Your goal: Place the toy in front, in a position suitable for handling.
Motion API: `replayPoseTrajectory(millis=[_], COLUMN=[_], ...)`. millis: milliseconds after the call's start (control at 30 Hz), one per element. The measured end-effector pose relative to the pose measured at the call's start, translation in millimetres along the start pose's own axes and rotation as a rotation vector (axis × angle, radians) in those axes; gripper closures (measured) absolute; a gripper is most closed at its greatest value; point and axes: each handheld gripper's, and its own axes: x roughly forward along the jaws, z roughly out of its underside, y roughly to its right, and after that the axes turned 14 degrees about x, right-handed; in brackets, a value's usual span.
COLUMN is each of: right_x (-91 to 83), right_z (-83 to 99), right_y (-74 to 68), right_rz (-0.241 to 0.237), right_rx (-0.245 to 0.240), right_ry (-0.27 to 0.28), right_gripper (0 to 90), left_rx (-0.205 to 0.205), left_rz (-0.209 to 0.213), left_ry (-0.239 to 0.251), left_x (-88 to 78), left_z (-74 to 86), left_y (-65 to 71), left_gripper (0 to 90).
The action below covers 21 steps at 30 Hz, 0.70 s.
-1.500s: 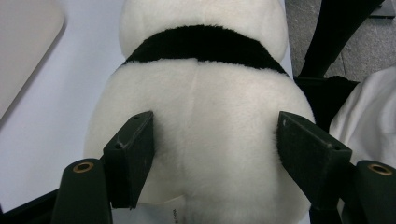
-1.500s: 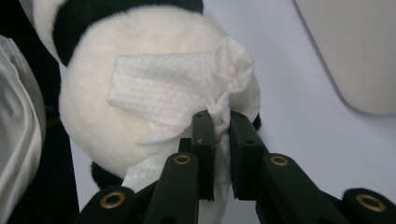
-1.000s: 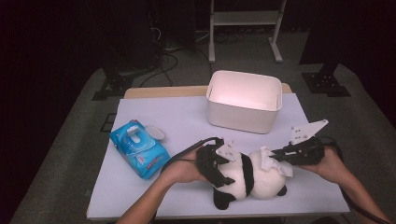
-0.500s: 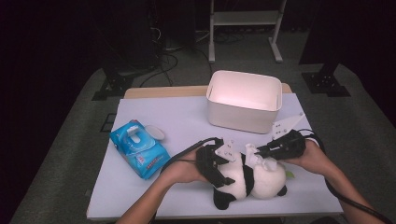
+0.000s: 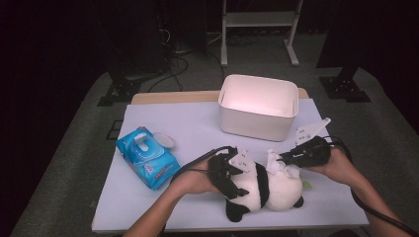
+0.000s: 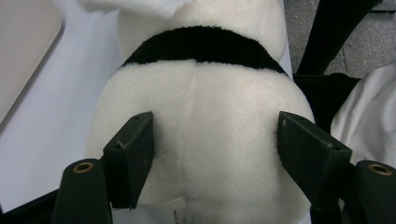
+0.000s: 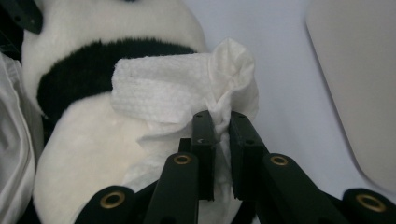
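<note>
A black-and-white plush panda lies on the white table near its front edge. My left gripper is shut on the panda's body, and its pads press into the white fur of the panda on both sides. My right gripper is shut on a crumpled white wet wipe. In the right gripper view the wipe lies against the panda just beyond the black band, pinched between the right gripper's jaws.
A white plastic bin stands at the back of the table, open side up. A blue pack of wet wipes with its lid flipped open lies at the left. Dark floor and stand legs surround the table.
My right gripper has come in from the right with the wipe and now rests it on the panda. The left gripper has kept its hold in place.
</note>
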Motion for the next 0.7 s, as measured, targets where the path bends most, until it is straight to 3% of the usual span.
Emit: replayPoseTrajectory(millis=[133,267,433,700], right_x=[13.5,14.5,-1.2,-23.7], right_z=[-14.0,-11.9,9.4,62.9], right_y=[-0.4,4.5,10.8,16.9], right_rz=[-0.016,-0.028,-0.003,0.009], right_rx=[-0.013,-0.006,0.047,0.153], right_ry=[-0.011,-0.008,0.014,0.076], right_gripper=[81.0,81.1,81.1,81.0], left_rx=[0.002,-0.001,-0.003,-0.001], left_rz=[0.000,0.002,0.000,0.004], left_ry=[0.000,0.013,0.018,0.011], left_x=[-0.7,-0.8,-0.6,-0.8], left_z=[0.9,2.8,2.9,3.1], left_y=[0.8,0.2,1.1,-0.4], left_gripper=[28.6,28.6,28.7,28.7])
